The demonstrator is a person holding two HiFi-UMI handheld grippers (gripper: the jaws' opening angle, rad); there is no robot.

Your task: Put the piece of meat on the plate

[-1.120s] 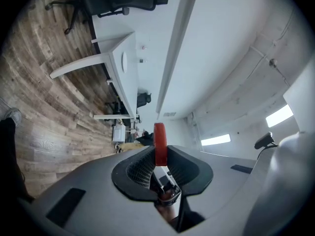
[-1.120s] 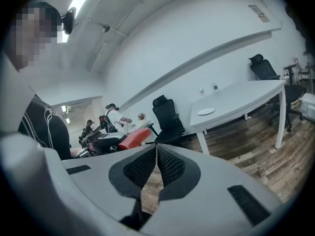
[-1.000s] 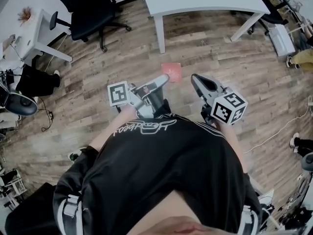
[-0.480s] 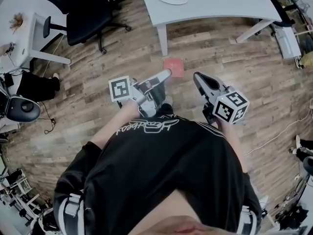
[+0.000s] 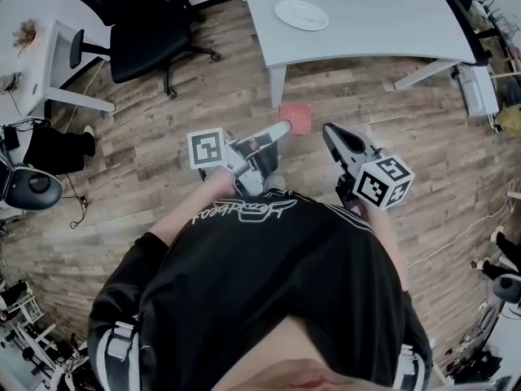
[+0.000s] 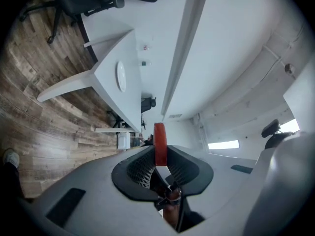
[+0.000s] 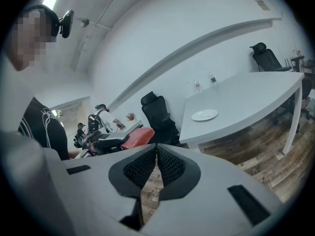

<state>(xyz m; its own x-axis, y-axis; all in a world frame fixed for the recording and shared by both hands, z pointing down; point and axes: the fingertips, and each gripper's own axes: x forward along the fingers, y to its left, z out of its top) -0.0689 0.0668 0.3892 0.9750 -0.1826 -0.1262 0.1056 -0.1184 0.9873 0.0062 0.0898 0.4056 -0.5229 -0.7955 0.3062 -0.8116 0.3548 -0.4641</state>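
A flat red piece of meat [image 5: 295, 118] sticks out from my left gripper [image 5: 283, 125], which is shut on it above the wooden floor. In the left gripper view the meat [image 6: 160, 142] stands edge-on between the dark pads. A white plate [image 5: 301, 14] lies on the white table [image 5: 383, 19] ahead, apart from both grippers; it also shows as the plate [image 6: 120, 76] and the plate [image 7: 204, 114]. My right gripper [image 5: 328, 131] is just right of the meat, its jaws shut with nothing between them [image 7: 156, 154]. The meat [image 7: 139, 135] shows at its left.
The table's leg [image 5: 277, 88] stands just beyond the meat. A black office chair [image 5: 151, 23] is at the far left, with a small white desk [image 5: 45, 68] further left. More chairs and cables lie at the right edge.
The table and plate have come nearer in the head view as the person walks towards them. Both grippers moved forward together, the meat still held in the left one.
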